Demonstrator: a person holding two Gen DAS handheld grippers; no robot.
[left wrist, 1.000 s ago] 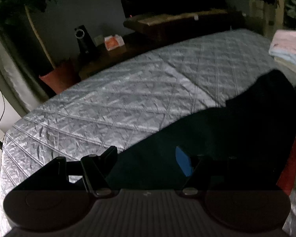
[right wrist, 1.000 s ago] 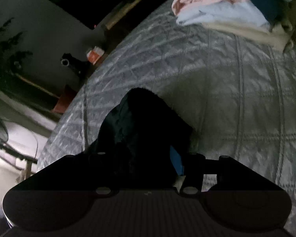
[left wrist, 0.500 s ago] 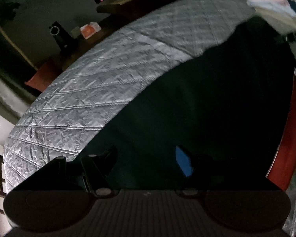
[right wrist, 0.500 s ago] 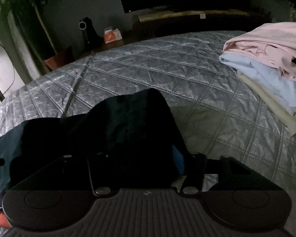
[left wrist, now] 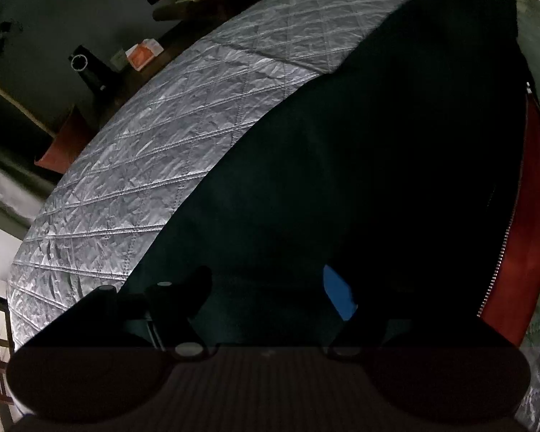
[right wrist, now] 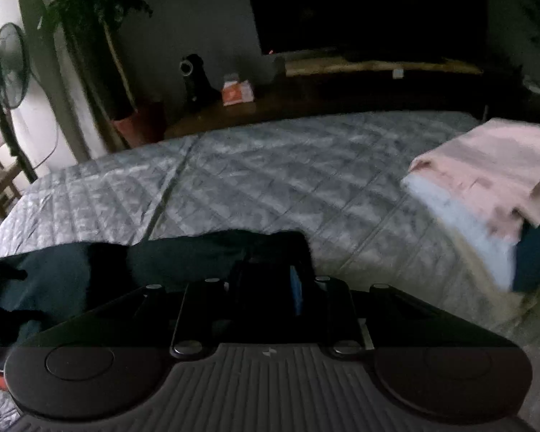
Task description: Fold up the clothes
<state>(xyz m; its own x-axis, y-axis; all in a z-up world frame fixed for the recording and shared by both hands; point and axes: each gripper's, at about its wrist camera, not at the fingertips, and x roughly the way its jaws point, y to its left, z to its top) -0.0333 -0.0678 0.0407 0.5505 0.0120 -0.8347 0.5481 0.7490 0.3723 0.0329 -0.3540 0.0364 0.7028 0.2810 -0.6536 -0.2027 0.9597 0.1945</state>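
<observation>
A terracotta plant pot (right wrist: 140, 124) stands beyond the far edge of the bed (right wrist: 270, 172) and holds a leafy plant (right wrist: 90, 7); nothing else here works as a container.

The left claw (left wrist: 270, 295) has its 2 fingers set wide apart, with the dark garment (left wrist: 360, 180) spread between and beyond them. A blue pad (left wrist: 336, 295) shows on the inner face of one finger. The dark cloth lies against both fingers, but in this light I cannot tell whether any fold is actually pinched; the fingers read as spread apart.

The right claw (right wrist: 266, 288) has its 2 fingers drawn close, clamped on a bunched edge of the same dark garment (right wrist: 216, 248). A sliver of blue pad (right wrist: 297, 288) shows beside the gripped cloth.

The dark garment is stretched between the 2 claws across the near side of the quilted grey bed. In the left wrist view it covers most of the frame, and a red garment with a zipper (left wrist: 522, 234) lies along its right edge, partly under it. In the right wrist view it runs leftward from the claw as a low, flat band.

A stack of folded clothes (right wrist: 486, 187) sits on the right side of the bed, well apart from the dark garment, pink on top, then pale blue, then cream. A fan (right wrist: 12, 68) stands at the far left.
</observation>
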